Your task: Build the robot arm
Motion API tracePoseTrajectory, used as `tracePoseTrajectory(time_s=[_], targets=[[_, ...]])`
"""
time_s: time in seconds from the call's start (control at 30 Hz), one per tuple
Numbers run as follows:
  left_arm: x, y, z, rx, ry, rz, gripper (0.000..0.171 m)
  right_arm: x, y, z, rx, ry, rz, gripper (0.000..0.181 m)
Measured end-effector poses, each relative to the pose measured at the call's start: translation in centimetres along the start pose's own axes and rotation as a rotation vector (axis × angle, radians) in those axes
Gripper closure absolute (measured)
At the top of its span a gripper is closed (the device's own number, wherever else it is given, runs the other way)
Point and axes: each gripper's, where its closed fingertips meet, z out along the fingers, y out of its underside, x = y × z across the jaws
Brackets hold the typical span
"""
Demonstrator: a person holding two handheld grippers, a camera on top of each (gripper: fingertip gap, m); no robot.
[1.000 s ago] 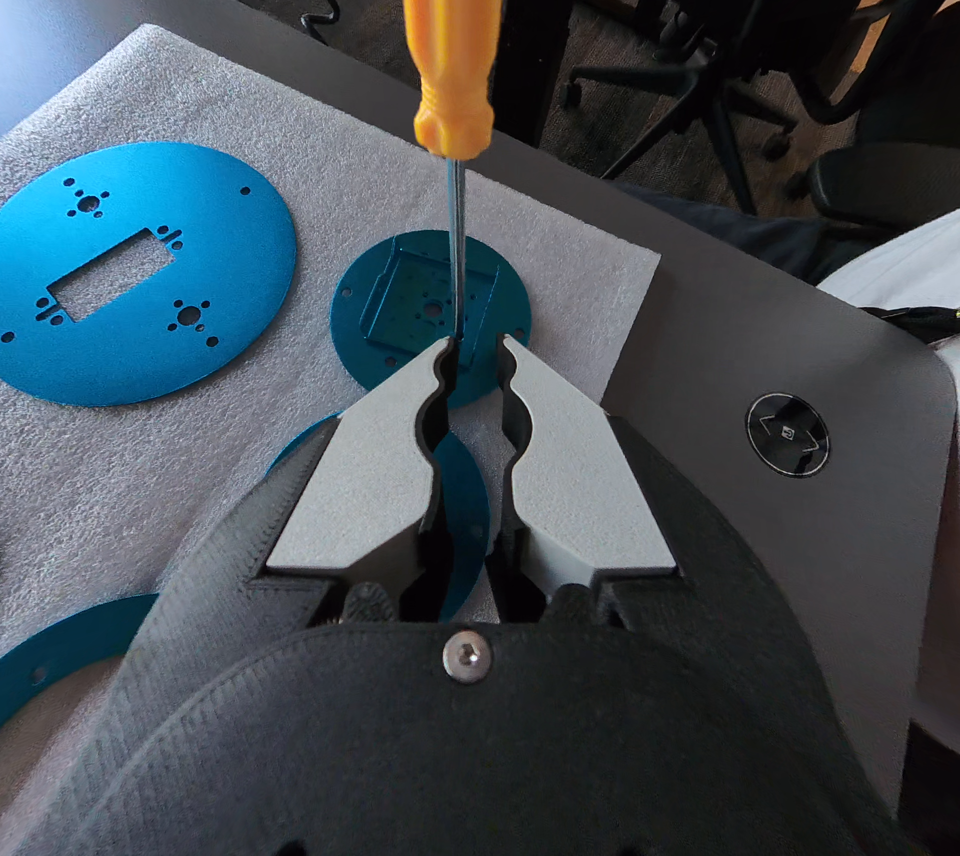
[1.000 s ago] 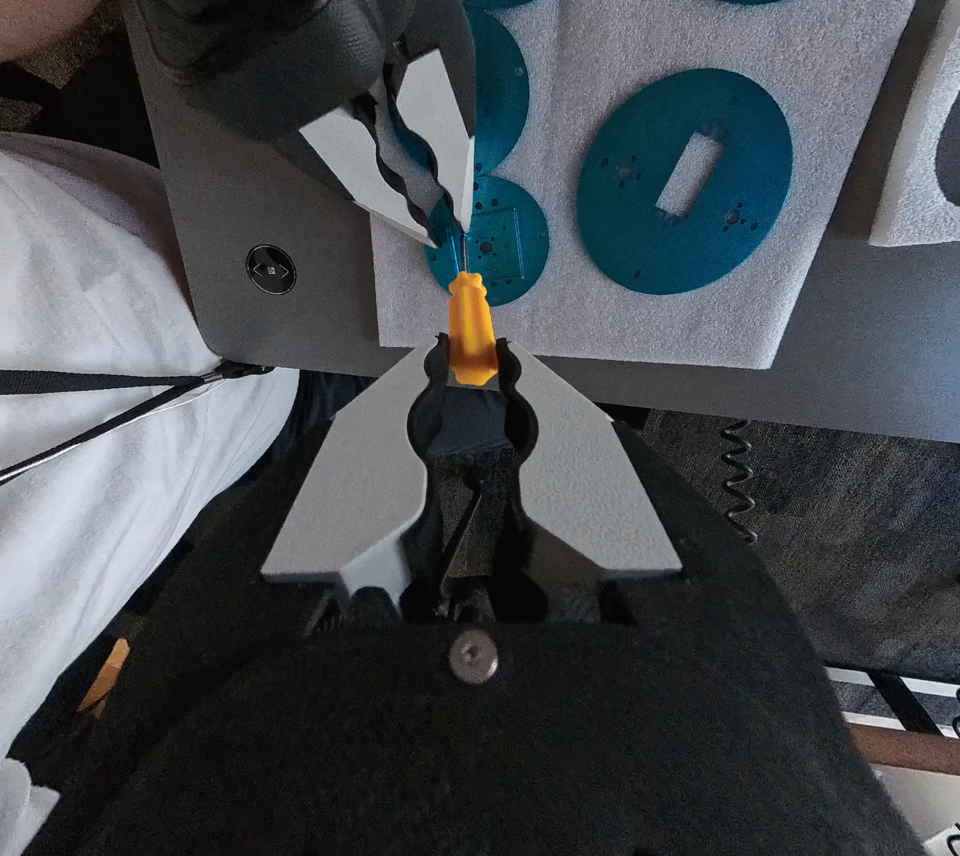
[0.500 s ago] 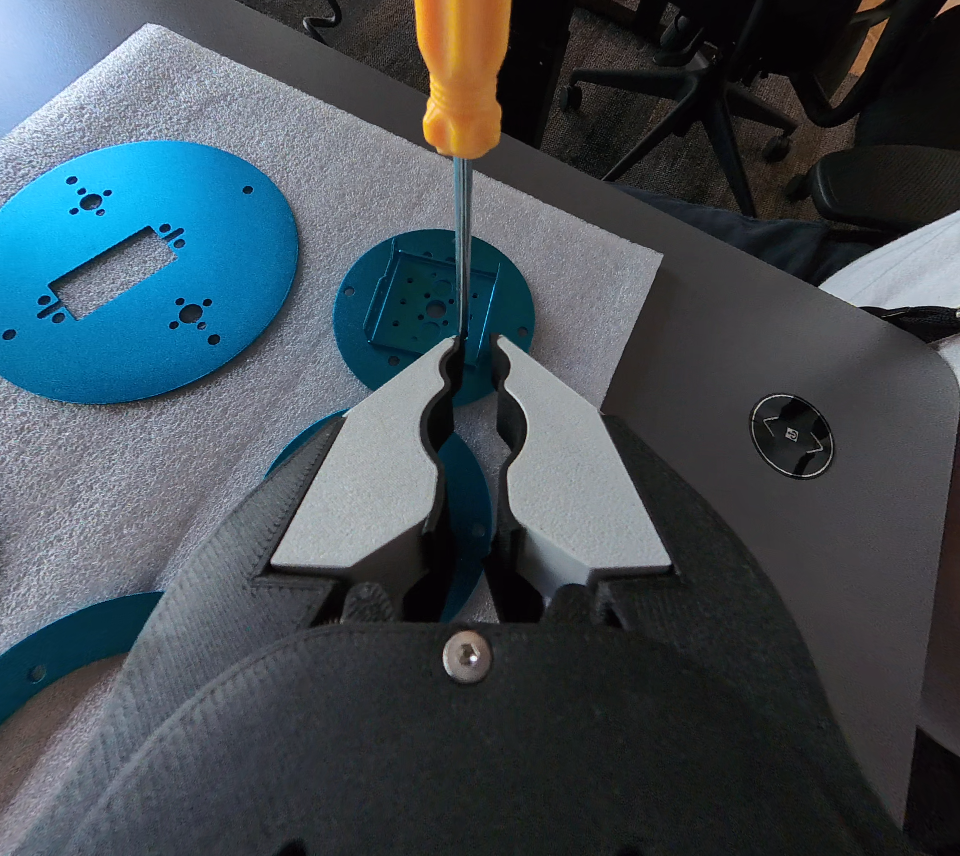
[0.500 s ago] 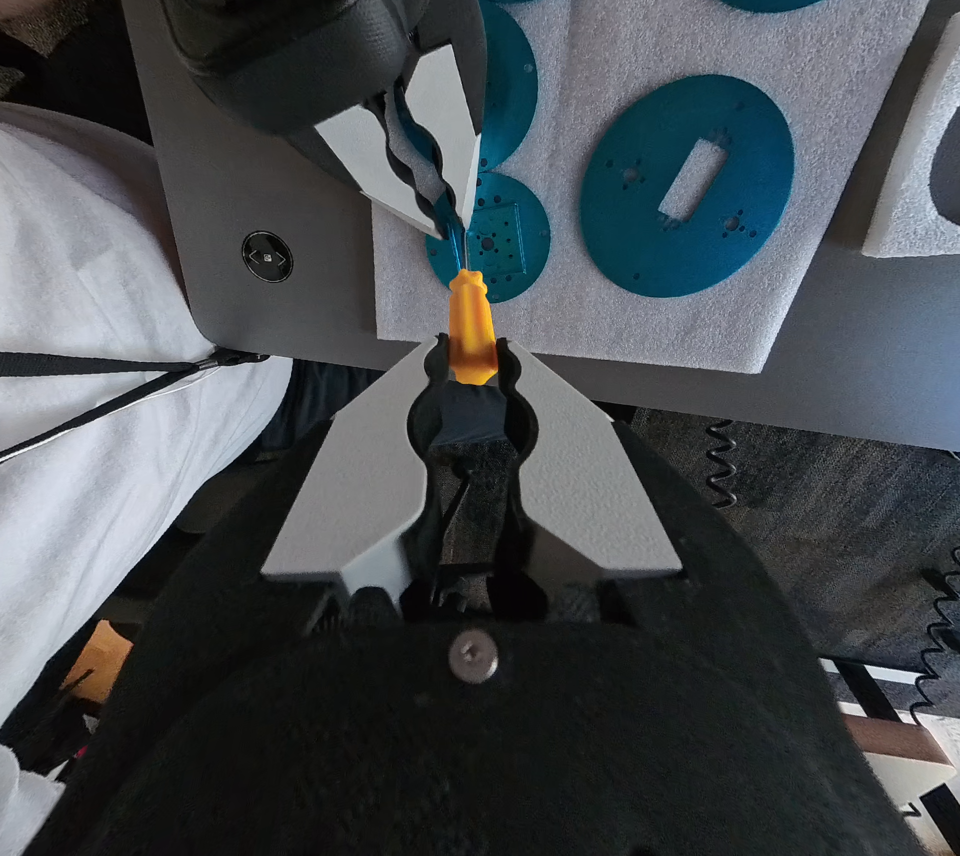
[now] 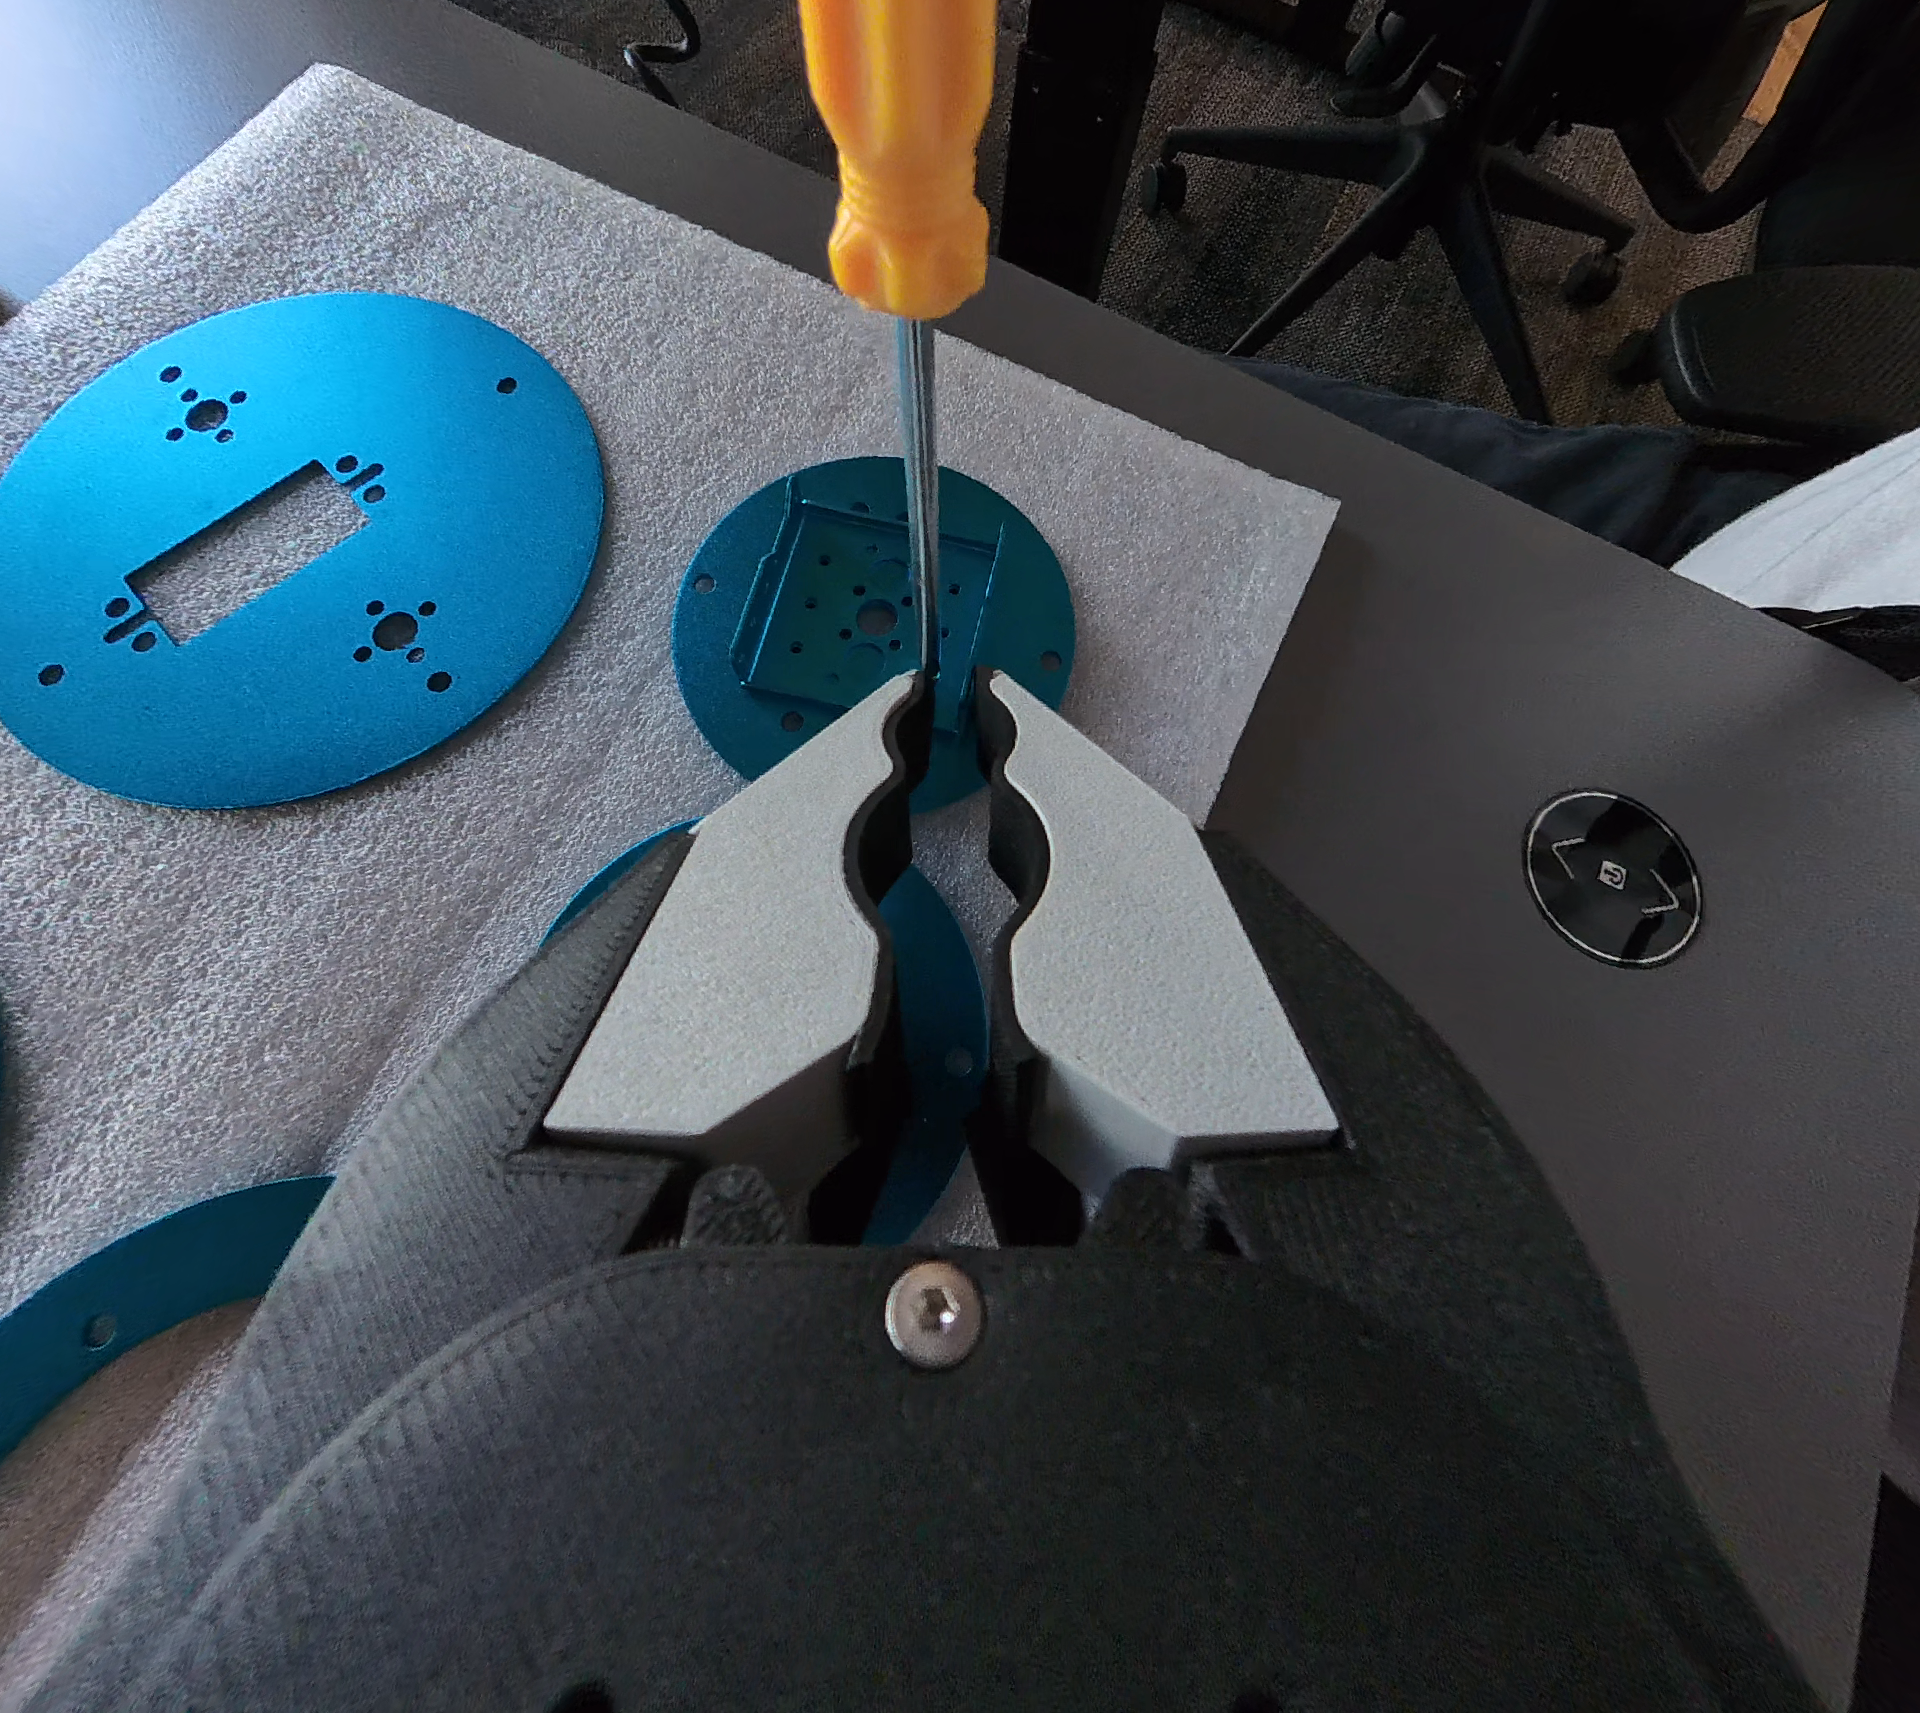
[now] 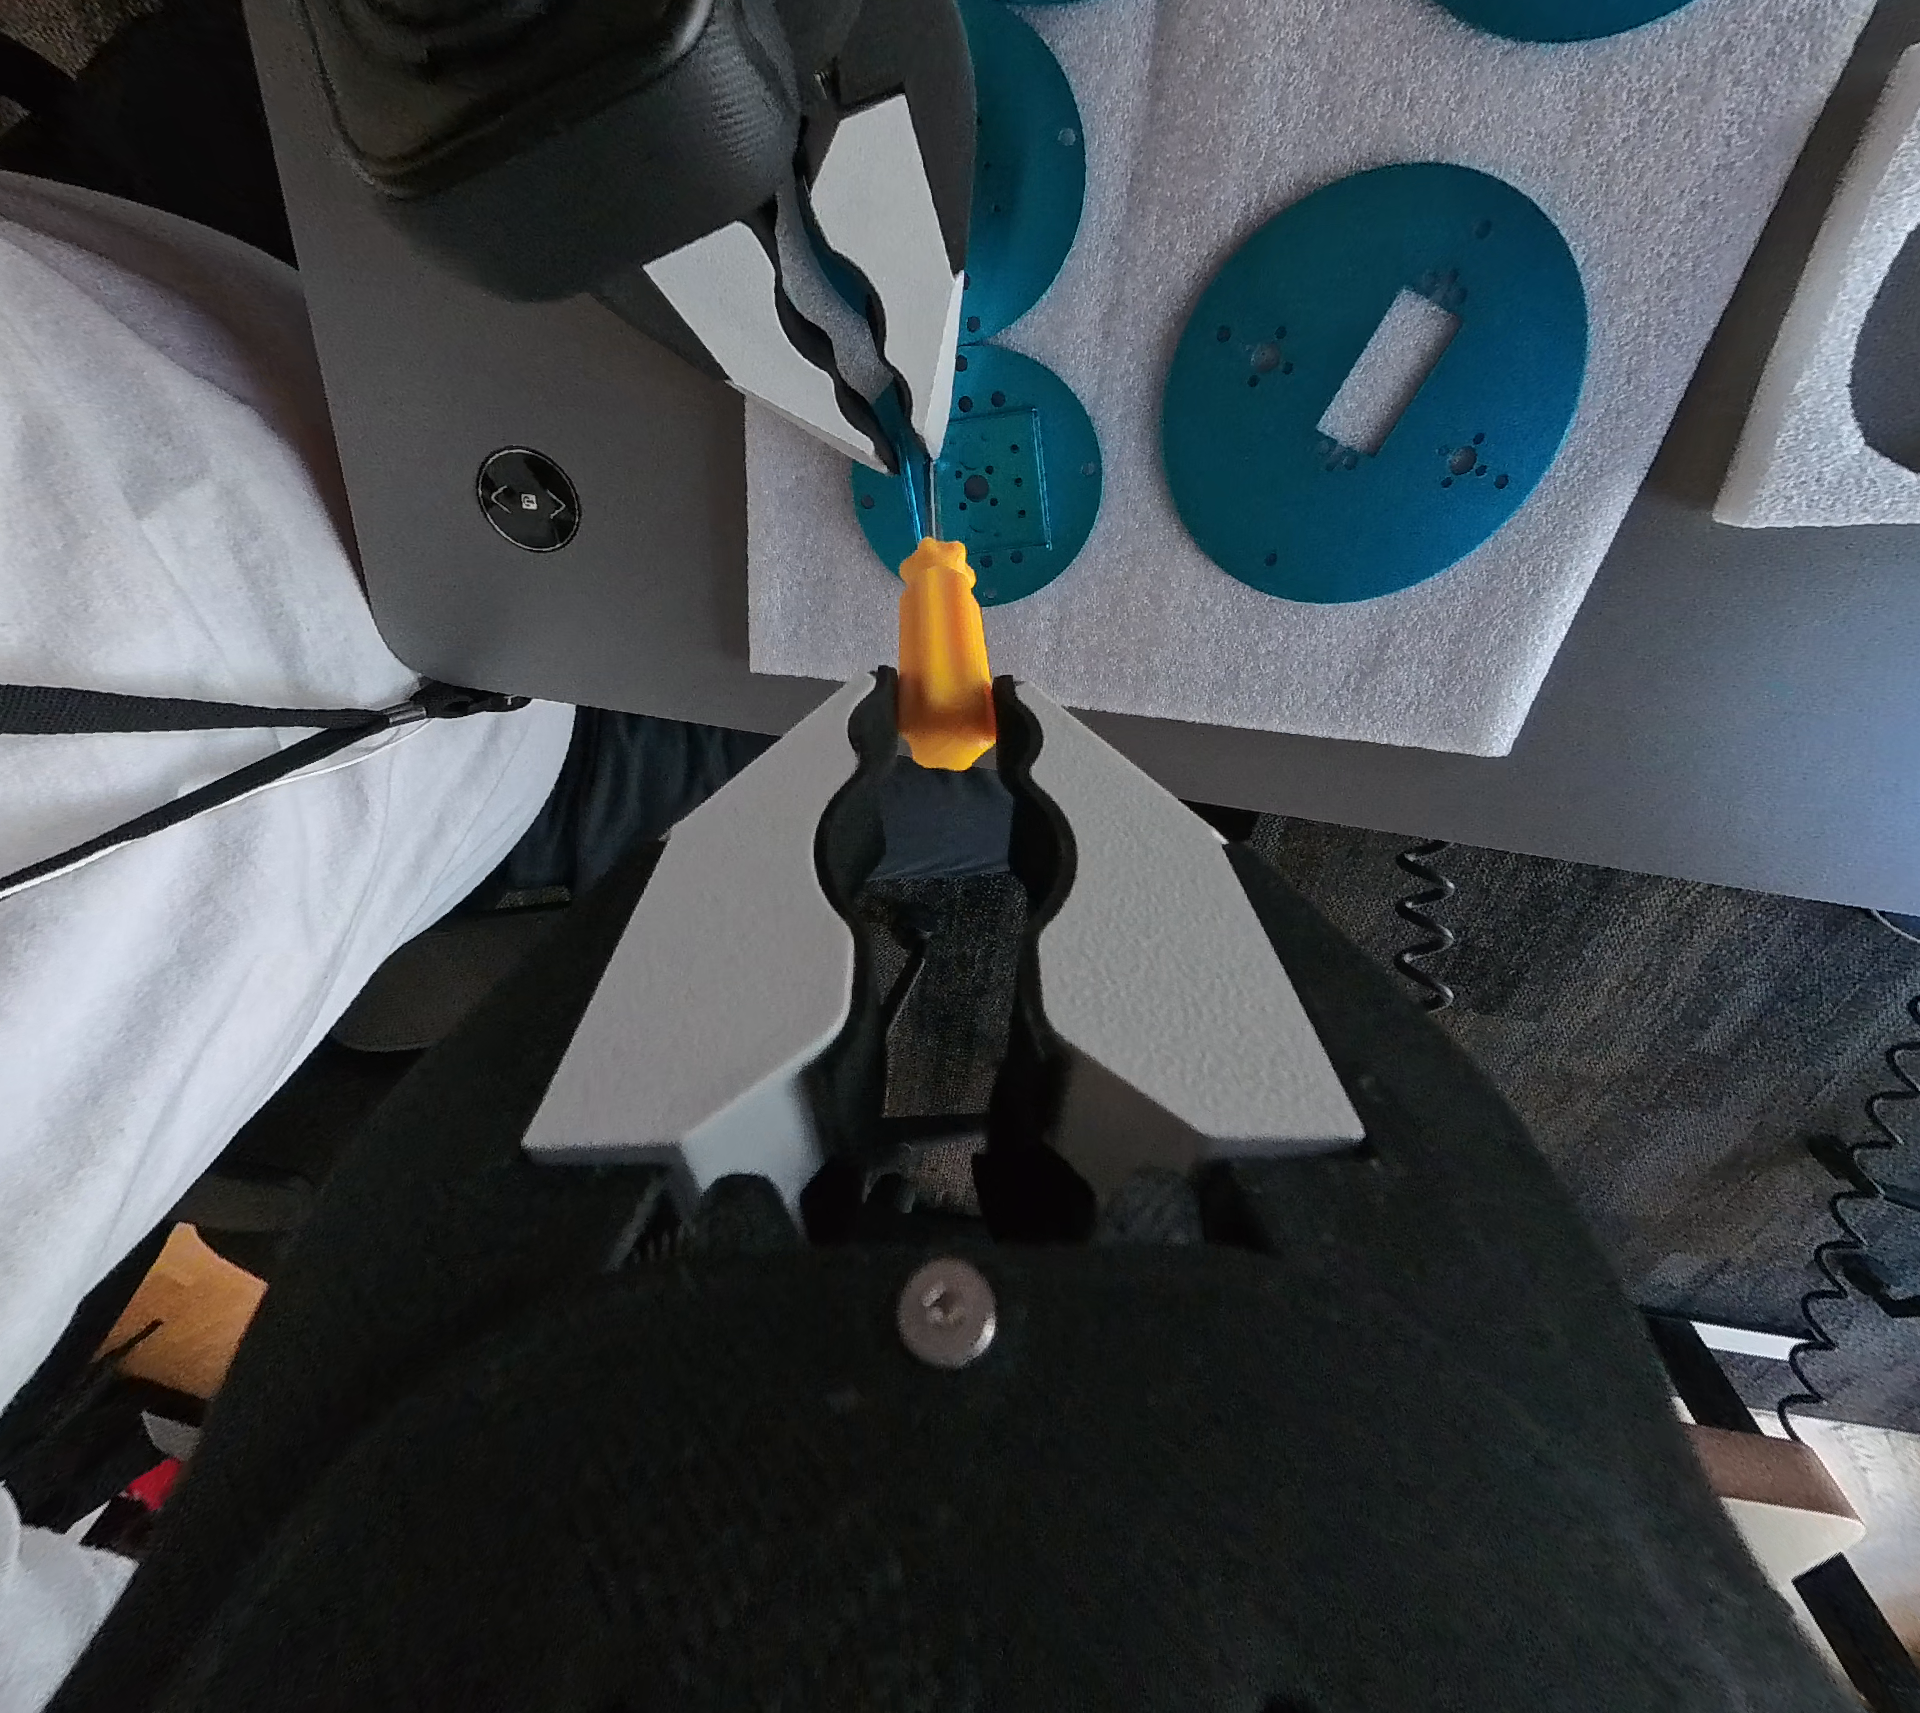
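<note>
Change: over the last second the screwdriver (image 5: 894, 53) has been carried slightly sideways and lower in the left wrist view. The blue parts have not been displaced.
Meaning: the tip is judged to be settling onto a point, not travelling.
Right gripper (image 6: 943, 697): clamped on the orange handle near its butt, with the shaft pointing down at the pad.
Left gripper (image 5: 948, 687): jaws narrow. A raised edge of the square bracket (image 5: 831, 593) lies between the fingertips, but whether it is pinched cannot be told.
Screwdriver tip: set inside the bracket, just beside the left gripper's left fingertip. Contact with a screw is hidden.
Bracket: seated on the small blue disc (image 5: 717, 655), directly ahead of the left gripper.
Surroundings: the large slotted disc (image 5: 291, 562) lies apart to the left, all on the foam sheet (image 5: 623, 313) over the grey table (image 5: 1507, 676).
</note>
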Motion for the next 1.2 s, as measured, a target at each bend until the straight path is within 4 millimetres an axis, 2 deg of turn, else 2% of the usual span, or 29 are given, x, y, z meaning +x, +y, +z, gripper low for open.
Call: tracePoseTrajectory(time_s=[0.47, 0.63, 0.77, 0.87, 0.97, 1.1, 1.2], targets=[[0.1, 0.0, 0.0, -0.011, 0.025, -0.026, 0.165, 0.1, 0.2, 0.0, -0.002, -0.016, 0.032, 0.163], [0.1, 0.1, 0.0, -0.014, 0.030, -0.025, 0.166, 1.5, -0.2, -2.2, 0.070, 0.001, 0.075, 0.164], [0.3, 0.0, 0.0, -0.010, 0.040, -0.025, 0.164, 1.9, 0.4, -2.5, 0.068, 0.000, 0.093, 0.163], [0.5, -0.1, -0.1, 0.001, 0.069, -0.041, 0.153, 2.2, 1.0, -2.5, 0.087, -0.001, 0.109, 0.163], [0.5, -0.3, -0.3, 0.023, 0.070, -0.052, 0.147, 3.0, 1.7, -2.7, 0.139, -0.002, 0.138, 0.163], [0.8, -1.0, -0.8, 0.058, 0.071, -0.043, 0.145, 5.4, 1.9, -2.9, 0.255, 0.018, 0.154, 0.164], [0.6, -1.0, -1.5, 0.050, 0.020, -0.055, 0.142, 6.7, 1.9, -2.3, 0.387, -0.017, 0.178, 0.163]])
